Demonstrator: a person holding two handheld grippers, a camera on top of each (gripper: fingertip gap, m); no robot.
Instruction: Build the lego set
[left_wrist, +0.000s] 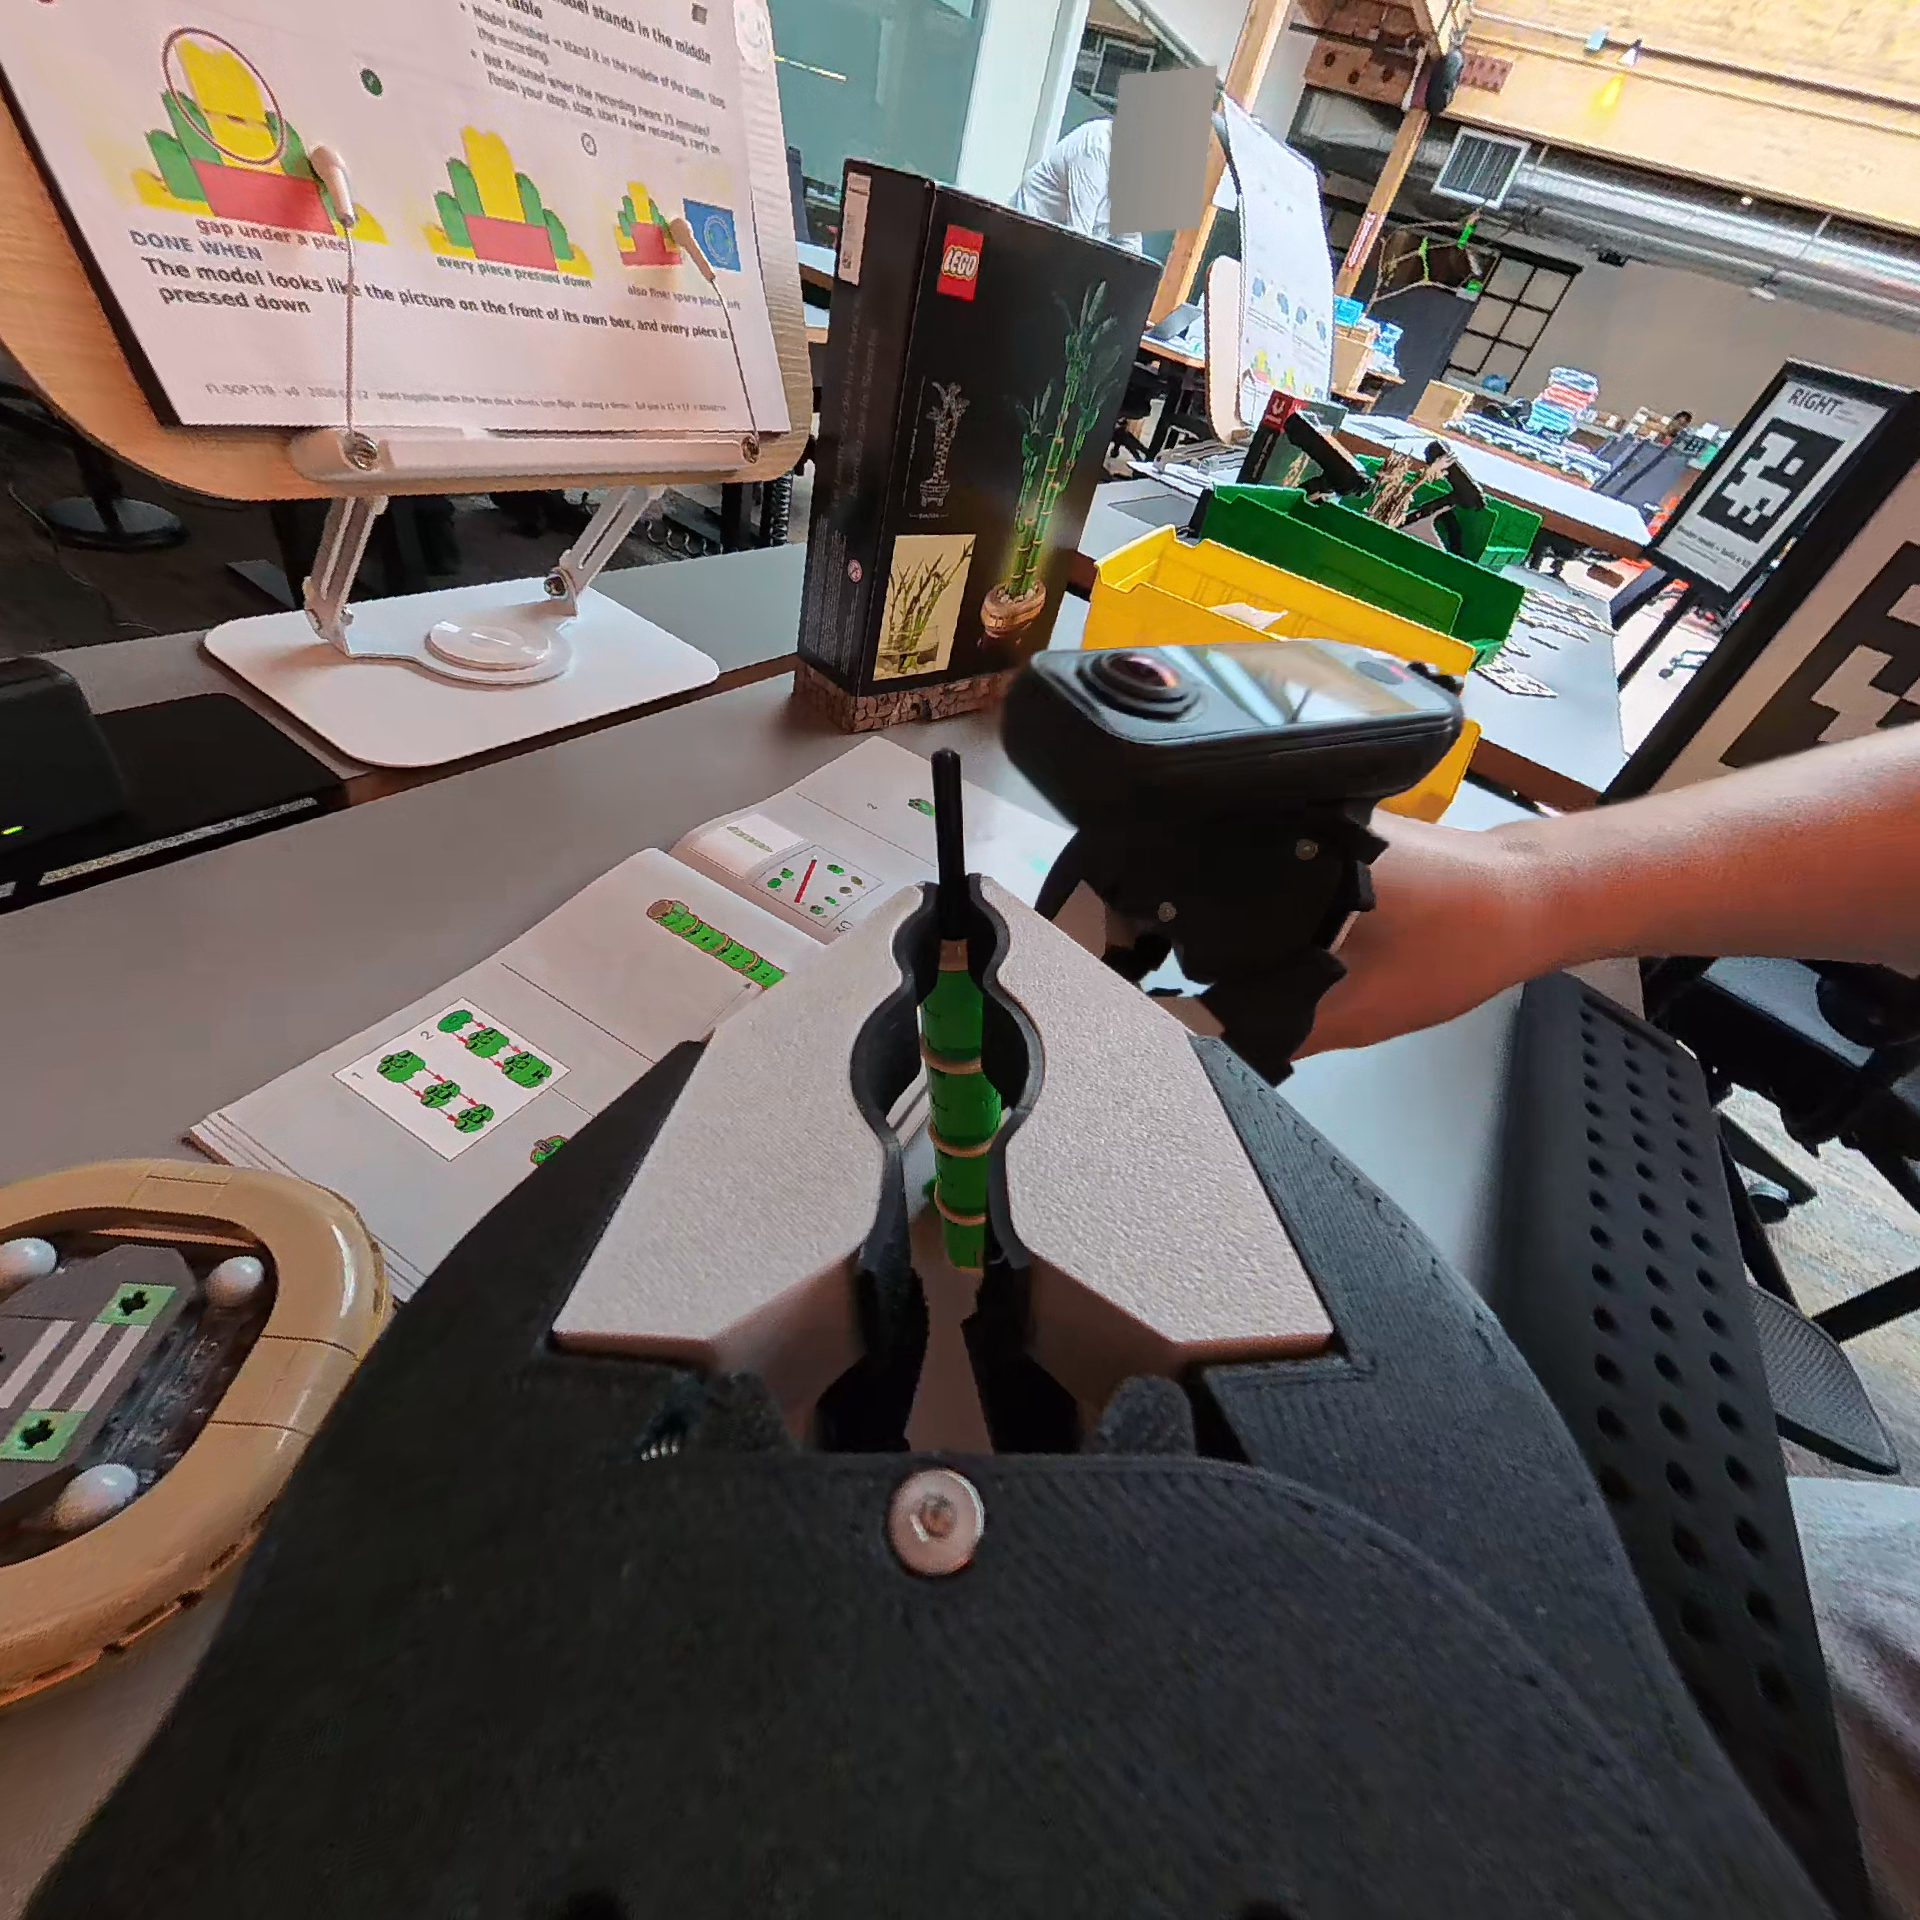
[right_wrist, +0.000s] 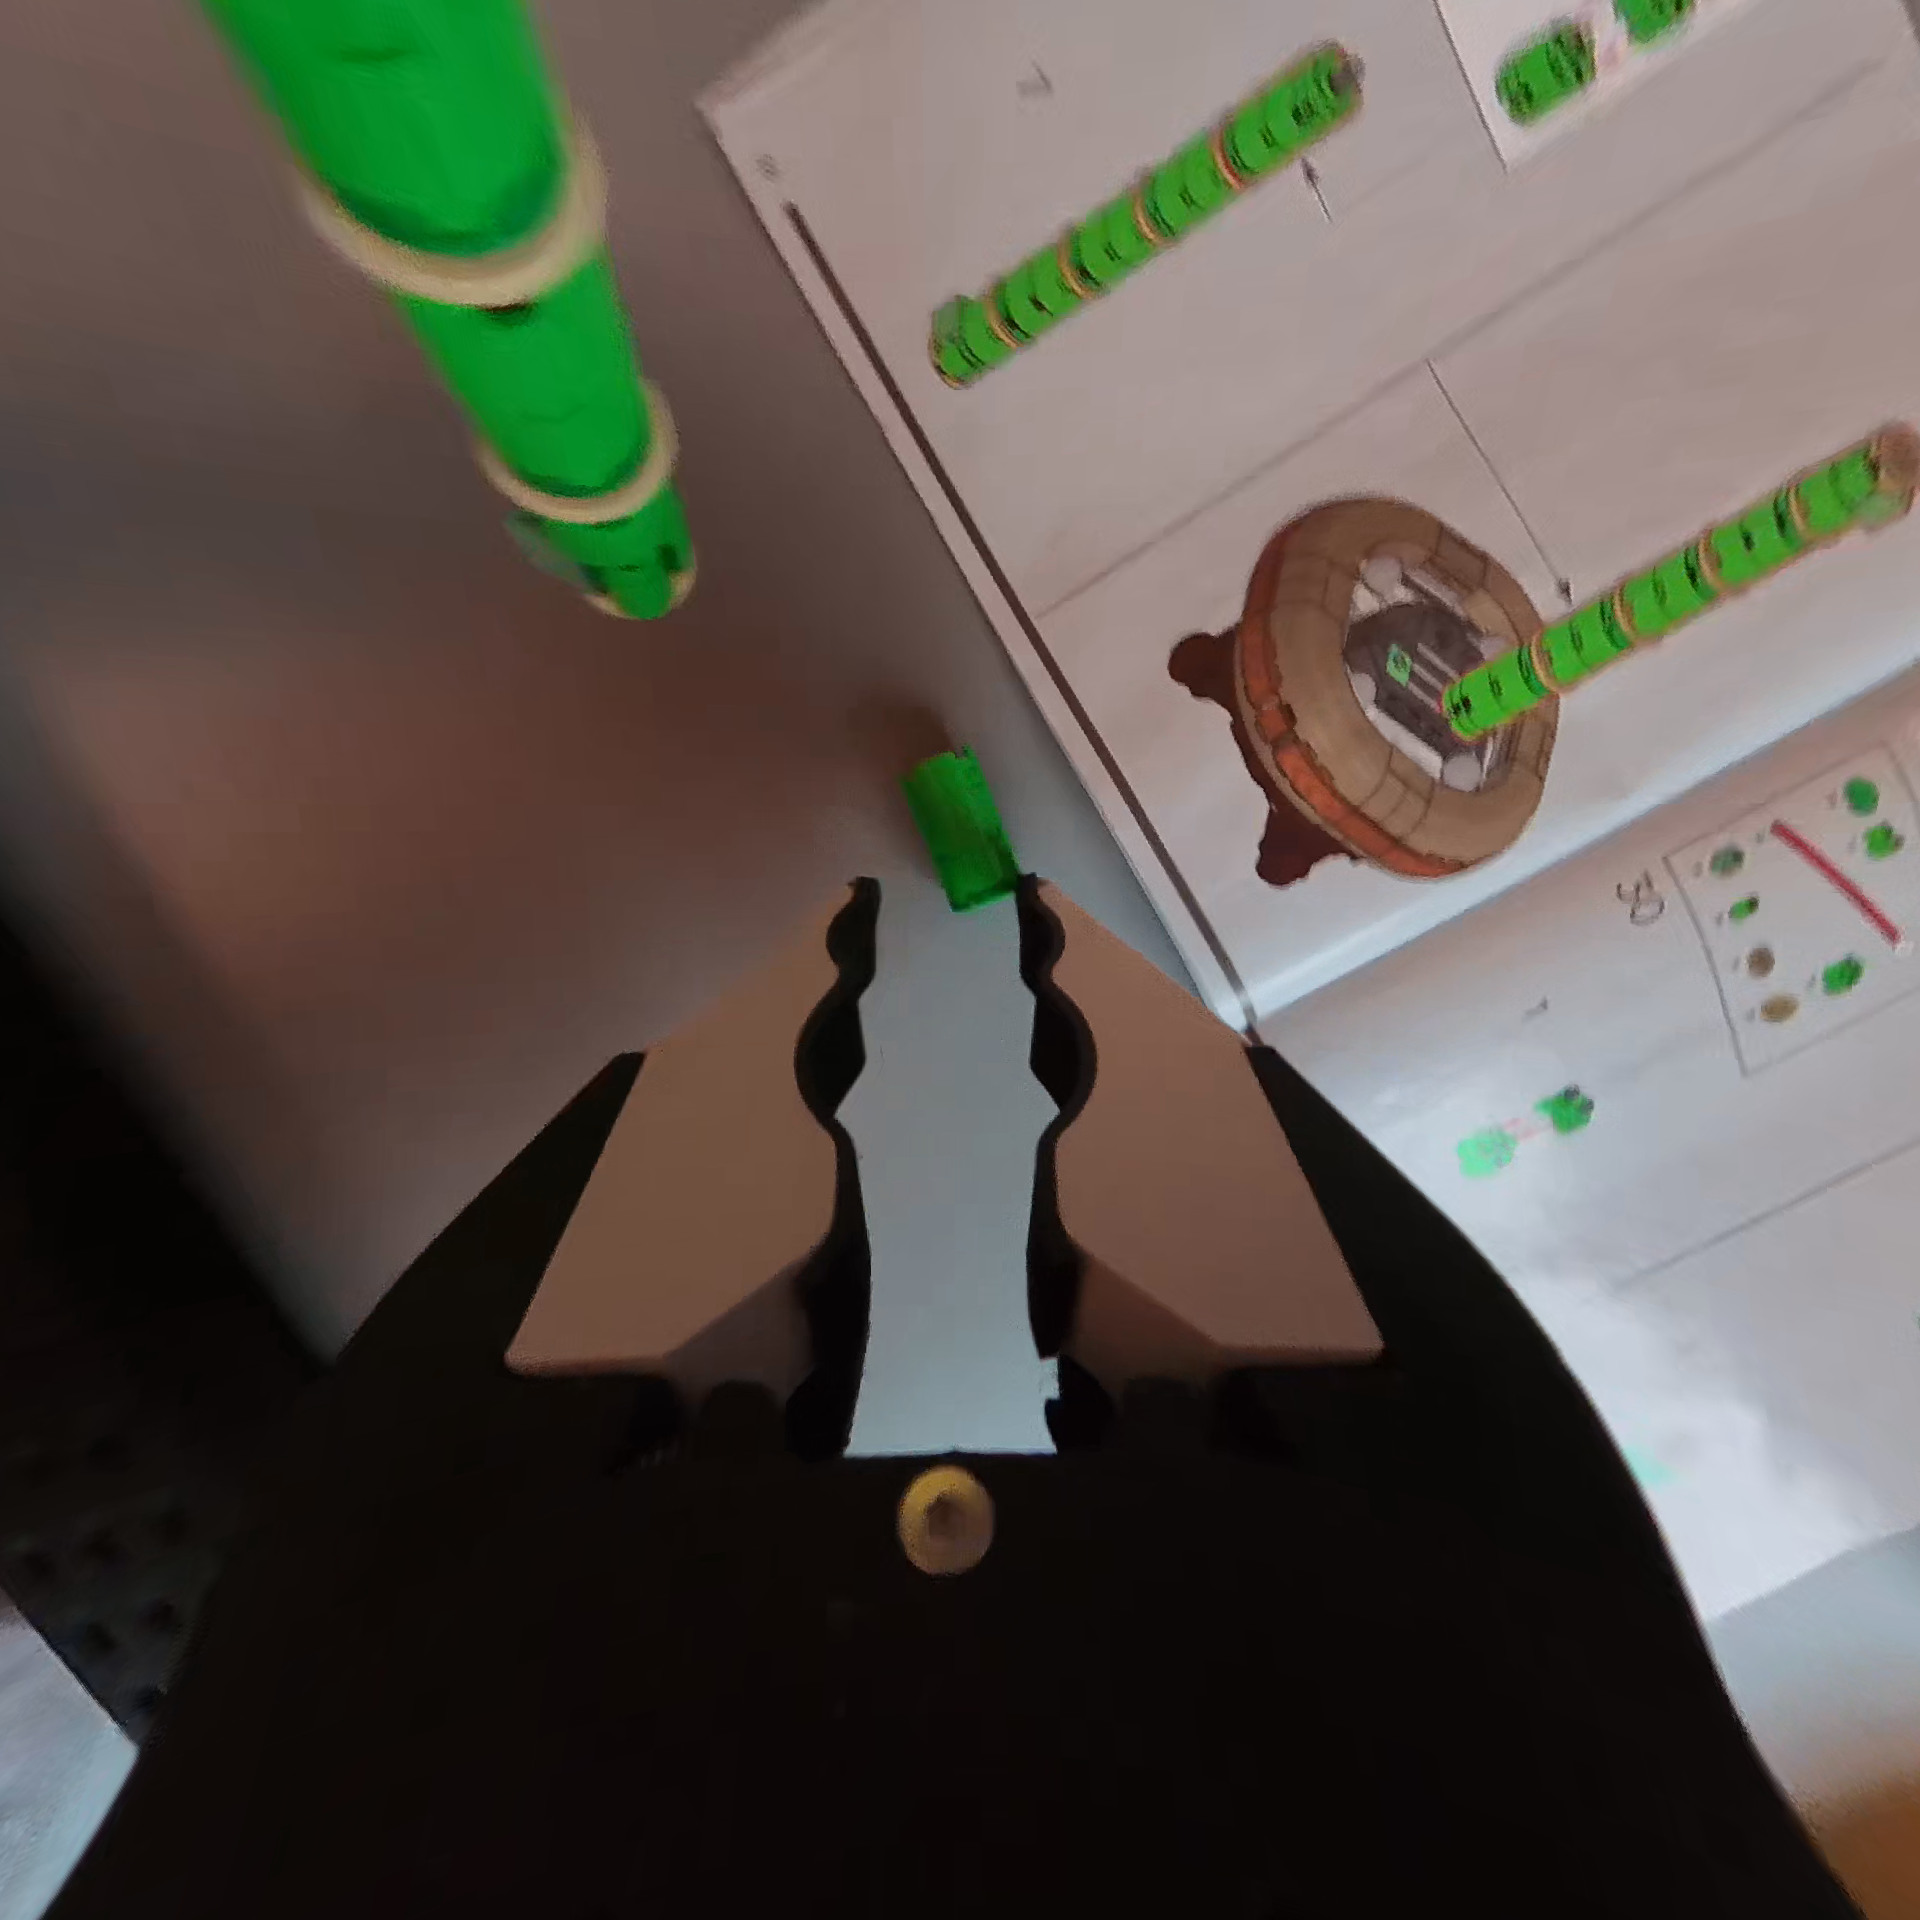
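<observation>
**One loose green piece, dead ahead of my right gripper**

One small green brick (right_wrist: 961, 831) lies flat on the grey table (right_wrist: 312, 779), just past the fingertips of my right gripper (right_wrist: 940, 888) and a touch toward its right finger. Its long axis runs roughly along the line of my fingers, slightly slanted, with its far end near the edge of the instruction booklet (right_wrist: 1351, 935). My right gripper is parted and empty, the gap between the fingers looking a little wider than the brick. The picture is smeared, so I cannot tell whether the right fingertip touches the brick or sits just short of it.

My left gripper (left_wrist: 951, 914) is clenched on the bamboo stalk (left_wrist: 961, 1122), a stack of green segments with tan rings on a black axle (left_wrist: 945, 821), held upright. In the right wrist view the stalk's lower end (right_wrist: 623, 561) hangs above the table, up and to the left of the brick, well apart from it.

My right side is plainly the nearer. I judge that the coming move needs a short push forward with a small shift right to centre the brick before closing. The tan pot base (left_wrist: 187, 1382) waits off to my left.
</observation>
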